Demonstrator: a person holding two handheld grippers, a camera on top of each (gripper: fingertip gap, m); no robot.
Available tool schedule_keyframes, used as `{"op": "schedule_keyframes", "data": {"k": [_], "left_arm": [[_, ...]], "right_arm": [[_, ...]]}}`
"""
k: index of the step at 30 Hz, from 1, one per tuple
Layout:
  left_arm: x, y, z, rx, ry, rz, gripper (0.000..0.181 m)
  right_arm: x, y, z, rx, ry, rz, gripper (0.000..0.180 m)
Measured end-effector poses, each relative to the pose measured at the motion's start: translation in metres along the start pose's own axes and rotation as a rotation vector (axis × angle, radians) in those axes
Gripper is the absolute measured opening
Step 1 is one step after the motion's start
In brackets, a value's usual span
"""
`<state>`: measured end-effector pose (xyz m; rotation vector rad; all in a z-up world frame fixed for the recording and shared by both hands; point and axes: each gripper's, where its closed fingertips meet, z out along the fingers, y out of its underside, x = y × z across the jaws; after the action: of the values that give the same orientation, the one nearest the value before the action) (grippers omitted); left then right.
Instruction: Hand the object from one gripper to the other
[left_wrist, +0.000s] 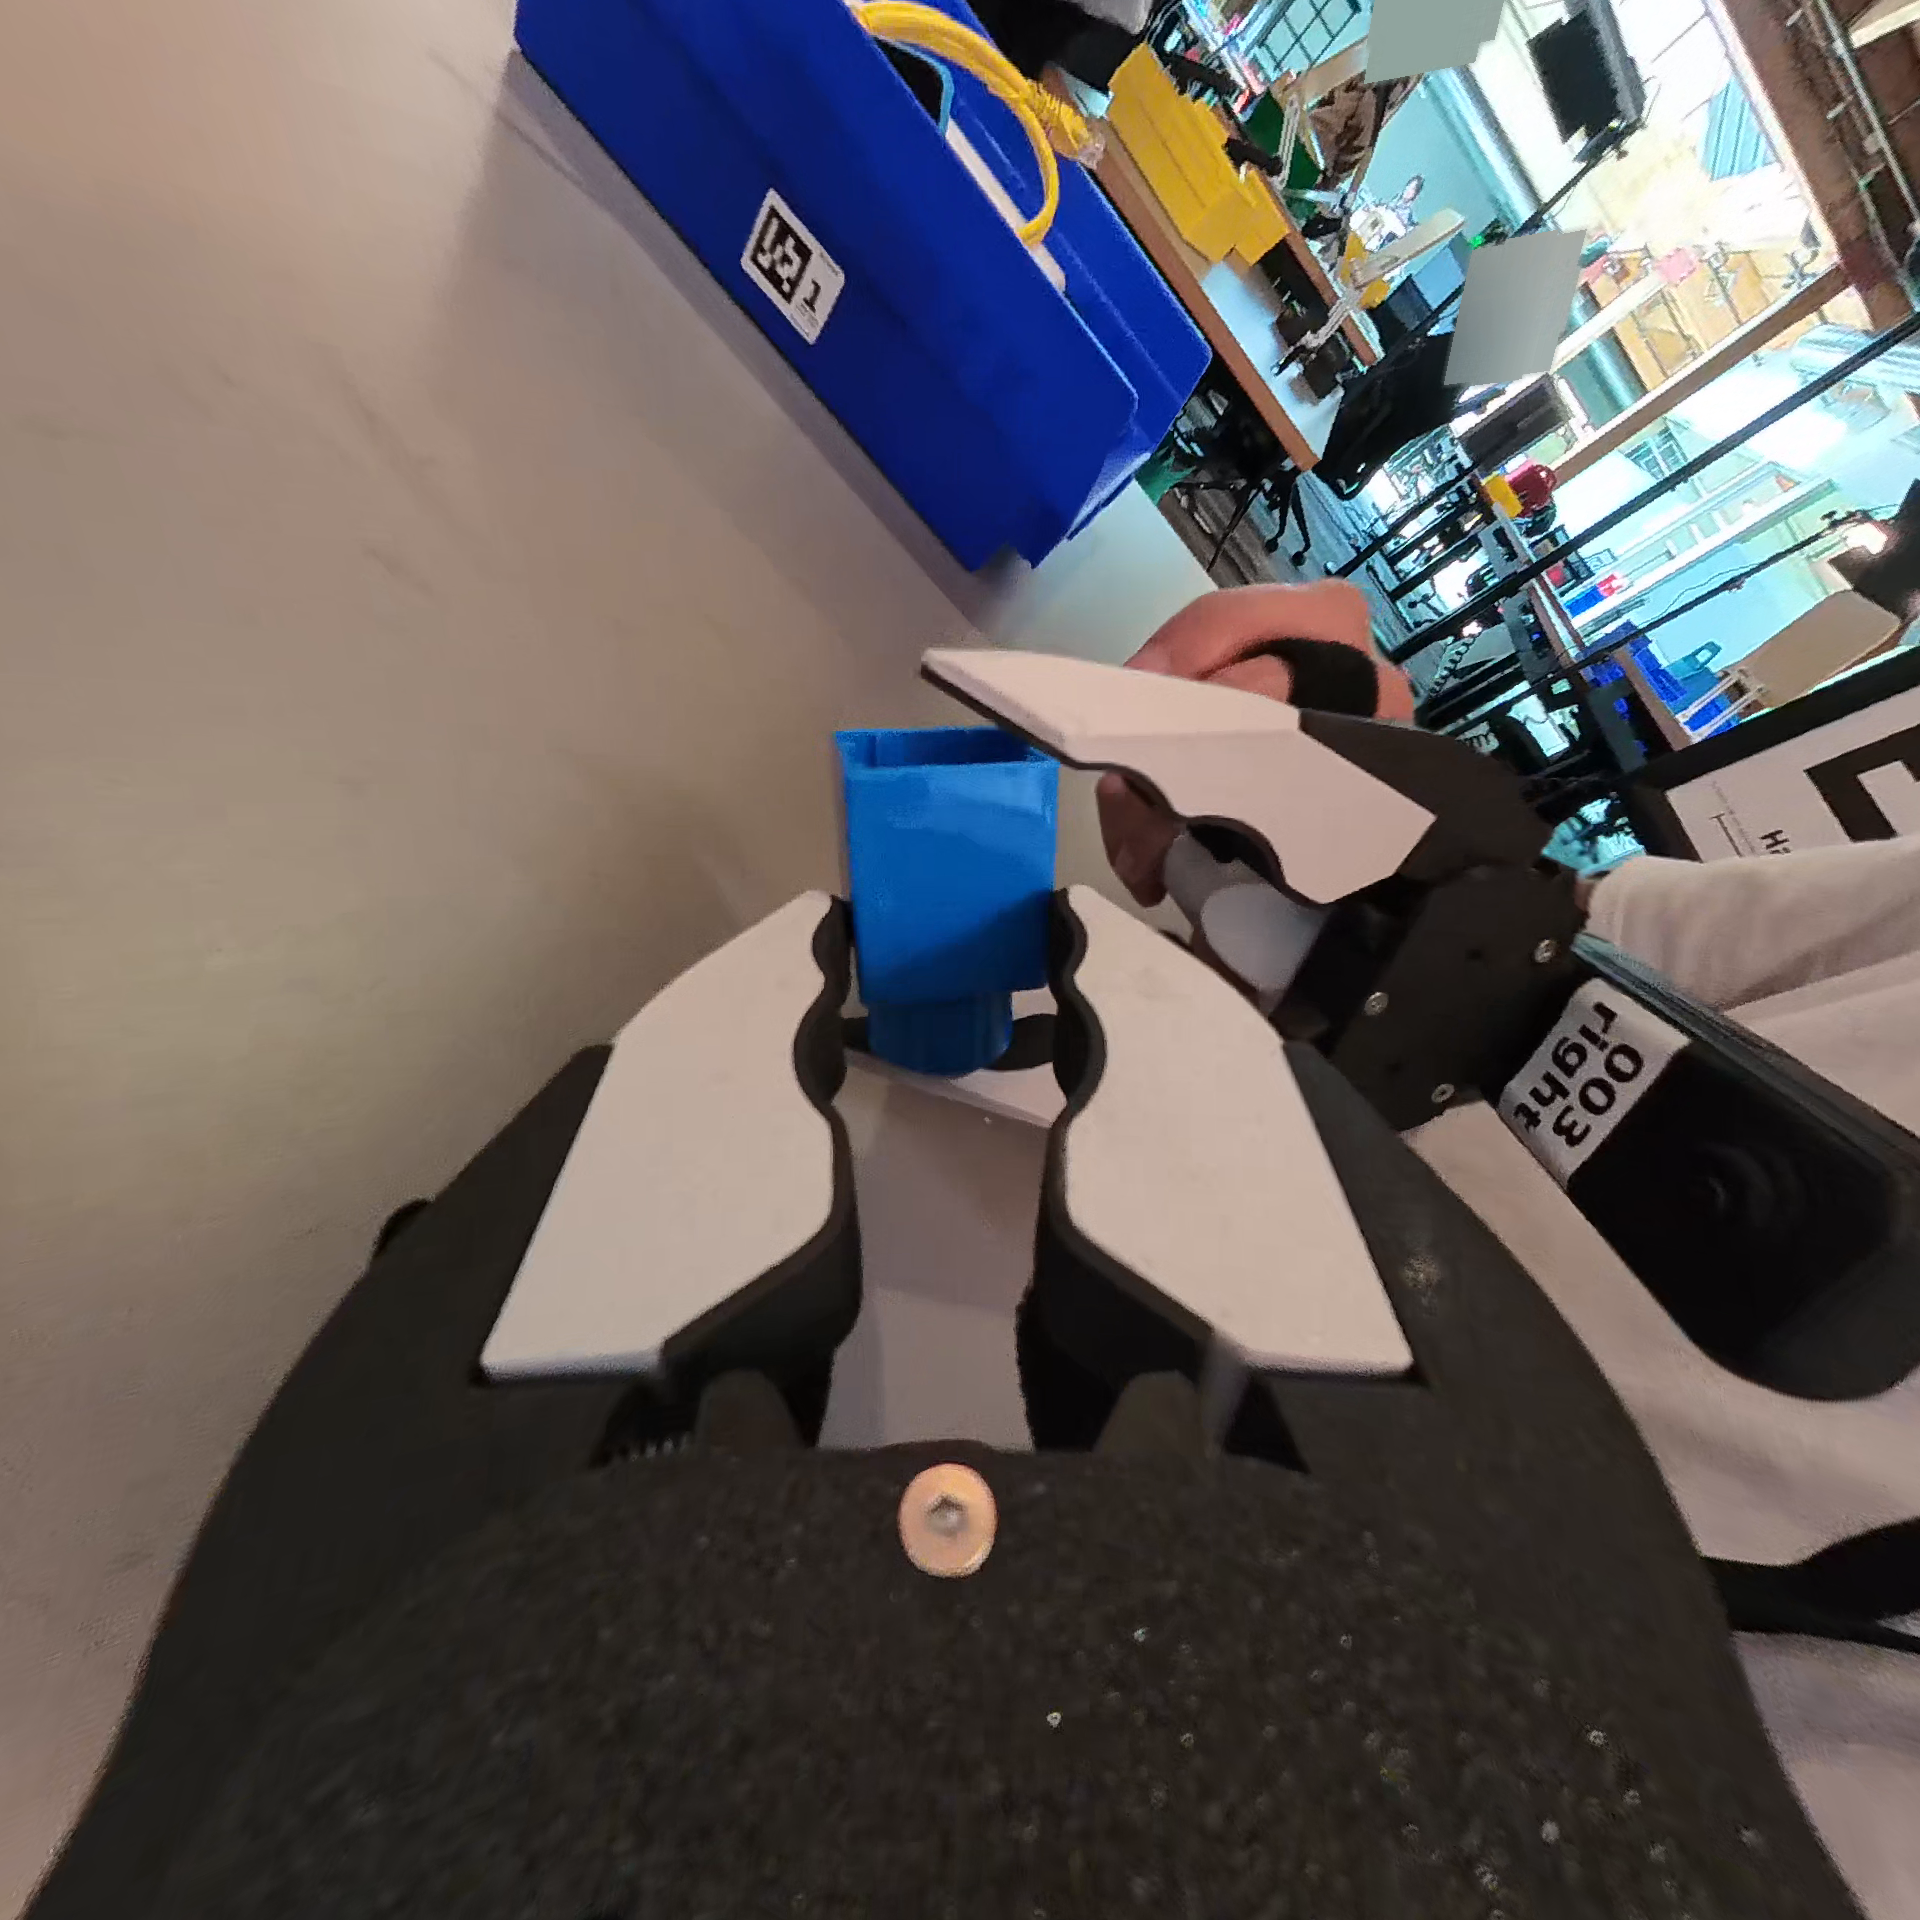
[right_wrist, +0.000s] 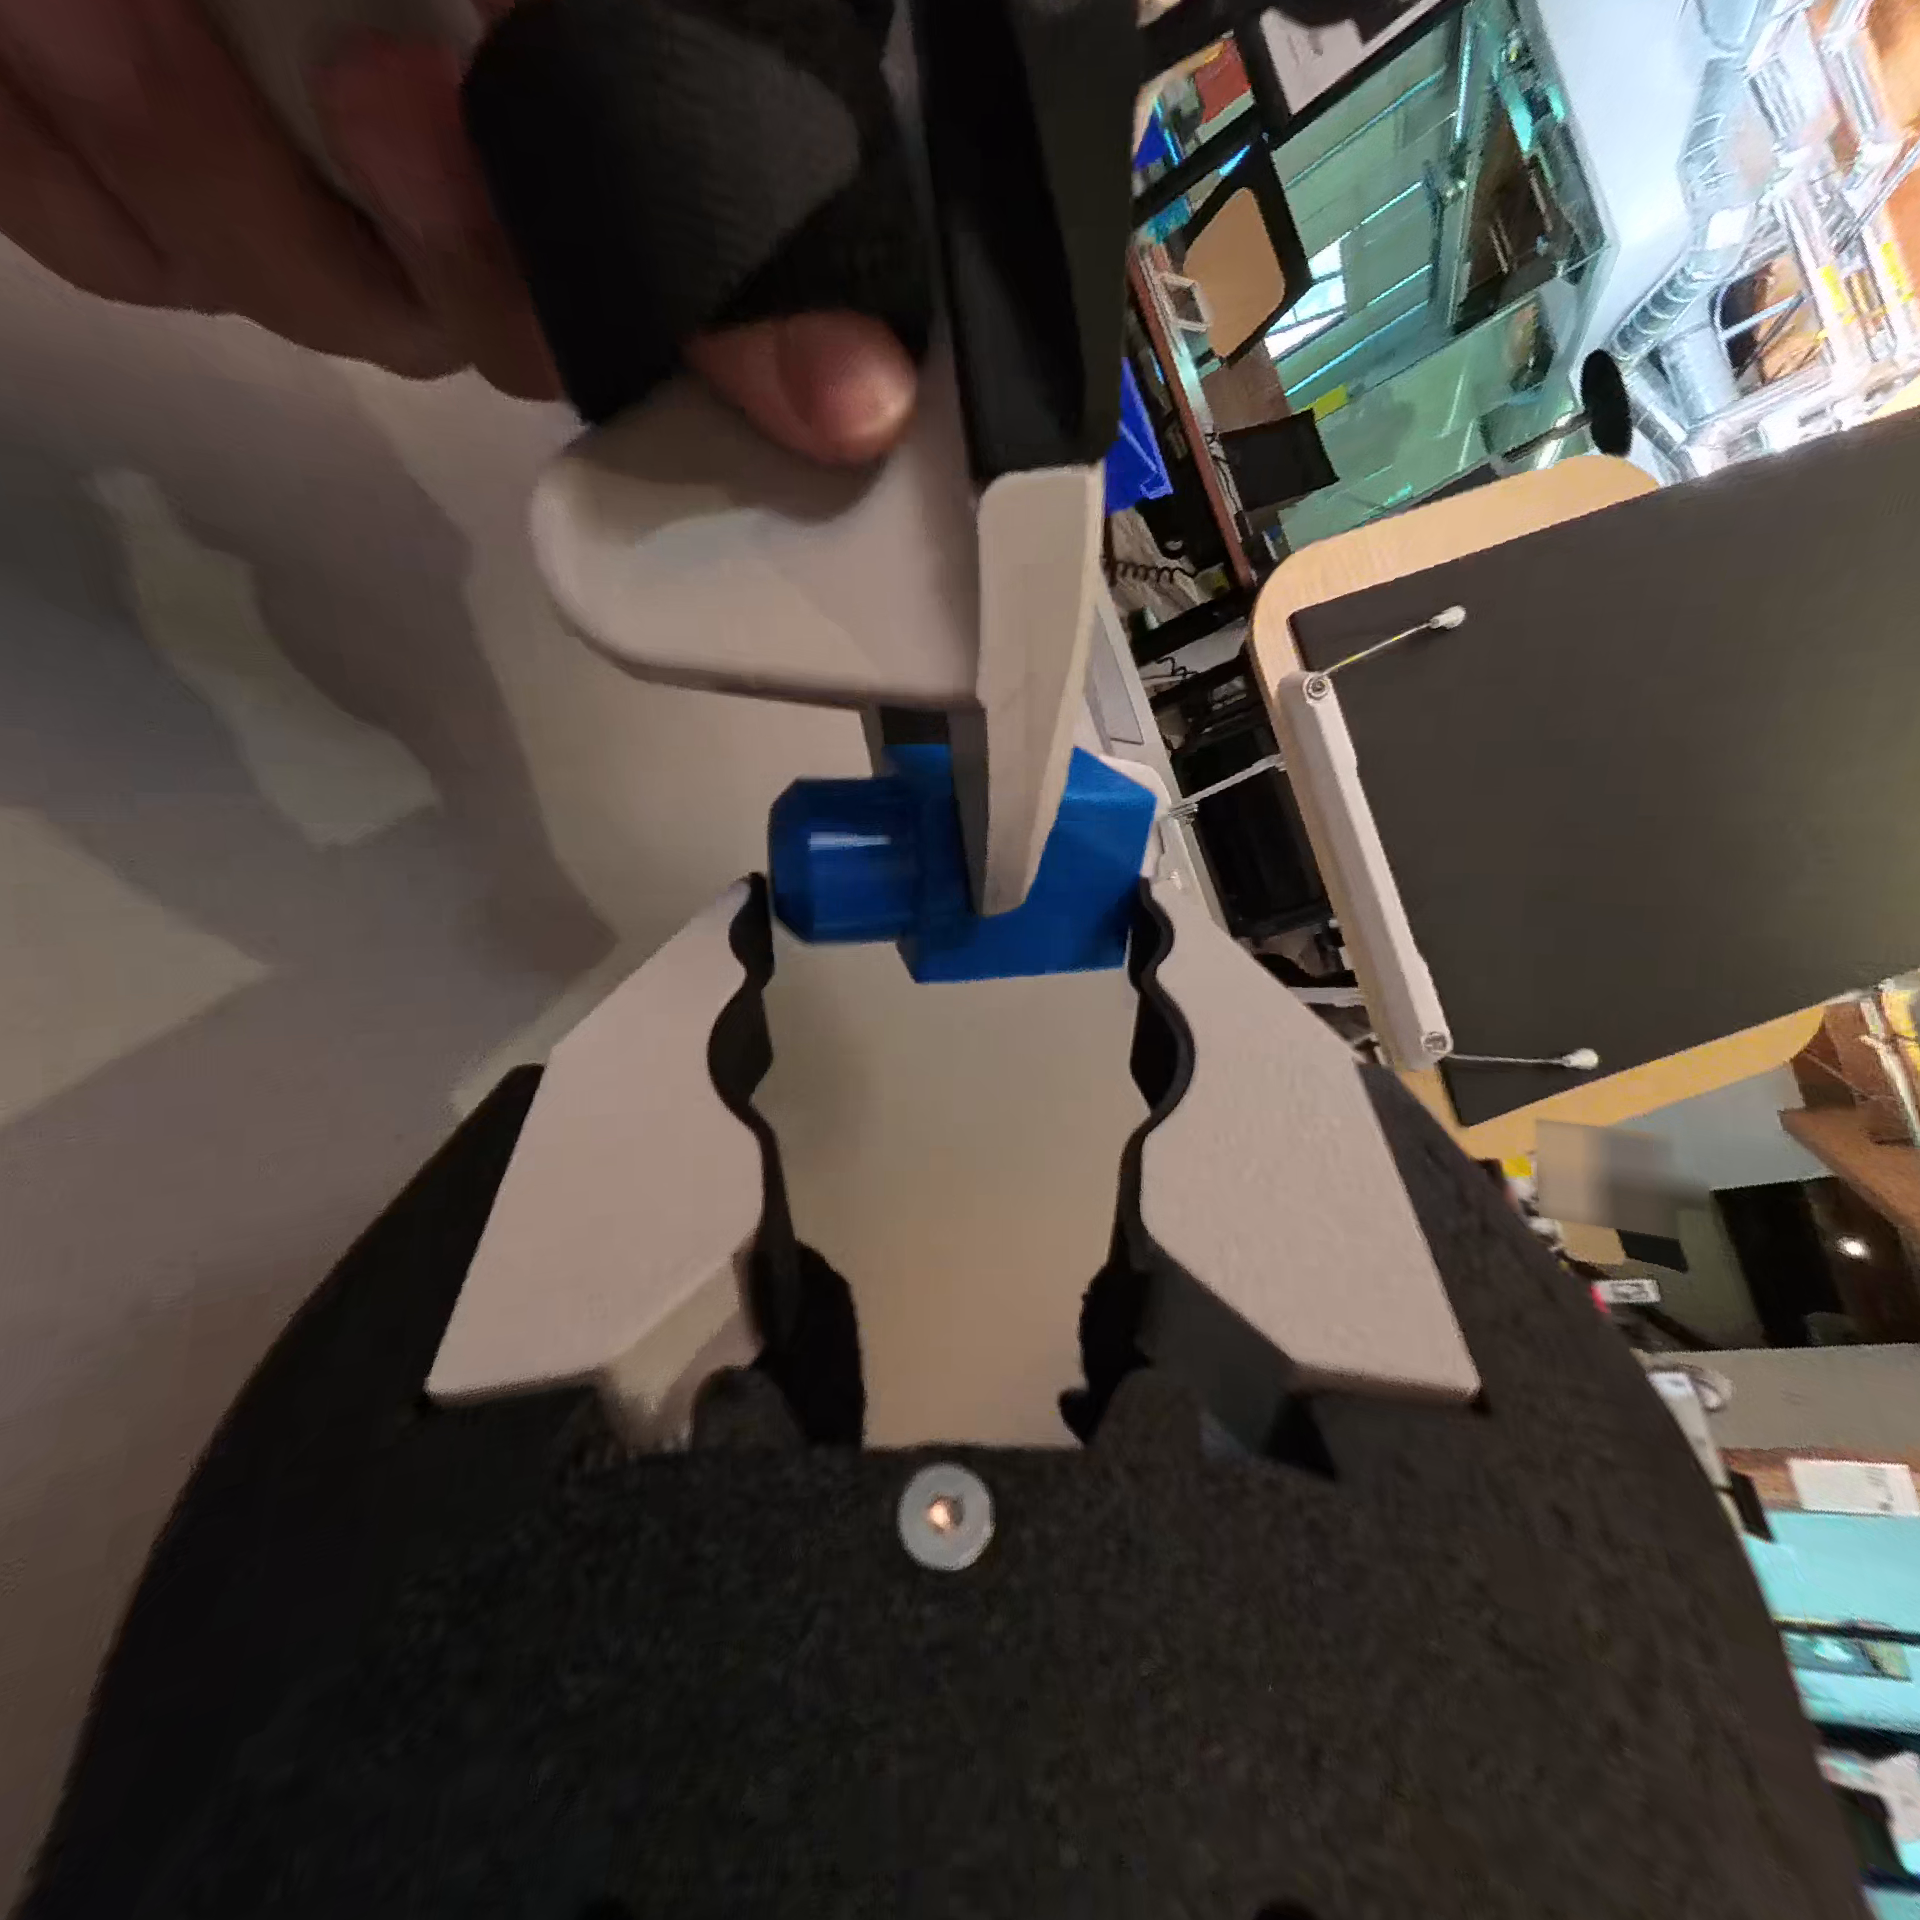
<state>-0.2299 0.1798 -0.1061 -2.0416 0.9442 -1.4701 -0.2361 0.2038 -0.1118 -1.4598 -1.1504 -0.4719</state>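
Observation:
The blue plastic object (left_wrist: 940, 873) is a hollow square block with a round knob on one end. My left gripper (left_wrist: 948, 925) is shut on the block's sides and holds it above the pale table (left_wrist: 312, 623). In the right wrist view the object (right_wrist: 1049, 914) lies crosswise just ahead of my right gripper (right_wrist: 951, 899), which is open with a fingertip at each end of the object. The left gripper's fingers (right_wrist: 1023, 727) come down onto the object from above. In the left wrist view the right gripper (left_wrist: 1081, 800) reaches in from the right, with one finger over the block's open end.
A blue bin (left_wrist: 935, 343) with a yellow cable (left_wrist: 997, 104) stands on the table beyond the object. A person's hand in a black fingerless glove (right_wrist: 665, 187) holds the left gripper. A dark panel with a wooden rim (right_wrist: 1610, 779) stands to the right. My two grippers' fingertips are within a few centimetres of each other.

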Motion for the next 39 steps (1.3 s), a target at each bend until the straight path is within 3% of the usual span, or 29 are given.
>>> {"op": "schedule_keyframes", "data": {"k": [3,7,10,12,14,18,19,23,26,30,33,35,39], "left_arm": [[-0.007,-0.008,-0.009,0.043,0.005,-0.012,0.036],[-0.002,-0.022,-0.021,0.124,0.124,0.028,0.035],[0.026,-0.024,-0.021,0.159,0.318,0.072,0.035],[0.035,-0.02,-0.015,0.151,0.346,0.11,0.035],[0.041,-0.014,-0.01,0.125,0.365,0.125,0.035],[0.047,-0.011,-0.004,0.12,0.393,0.101,0.035],[0.048,-0.009,-0.002,0.112,0.396,0.098,0.035],[0.039,-0.009,-0.002,0.12,0.335,0.078,0.036],[0.019,-0.014,-0.013,0.155,0.172,0.106,0.069],[0.013,-0.008,-0.034,0.21,0.063,0.151,0.071],[0.013,0.011,-0.04,0.232,0.058,0.112,0.068],[0.015,0.023,-0.038,0.216,0.091,0.056,0.067],[0.021,0.021,-0.045,0.237,0.133,0.033,0.06]], "right_arm": [[-0.003,0.005,-0.004,0.03,-0.08,0.127,0.075],[0.013,0.008,-0.015,0.147,-0.24,0.516,0.075],[0.016,-0.015,-0.031,0.331,-0.636,0.994,0.071],[0.033,-0.028,-0.046,0.52,-0.885,1.306,0.066],[0.05,-0.026,-0.049,0.624,-0.994,1.534,0.06],[0.033,-0.029,-0.047,0.573,-1.023,1.469,0.05],[0.035,-0.031,-0.048,0.581,-1.016,1.476,0.035],[0.044,-0.022,-0.042,0.567,-0.924,1.478,0.033],[0.093,0.006,-0.044,0.573,-0.734,1.456,0.034],[0.221,0.09,-0.067,0.35,-0.231,1.226,0.034],[0.279,0.206,-0.067,-0.21,-0.001,1.024,0.034],[0.286,0.287,-0.059,-0.588,0.024,0.924,0.034],[0.241,0.356,-0.028,-0.951,-0.24,1.036,0.034]]}}
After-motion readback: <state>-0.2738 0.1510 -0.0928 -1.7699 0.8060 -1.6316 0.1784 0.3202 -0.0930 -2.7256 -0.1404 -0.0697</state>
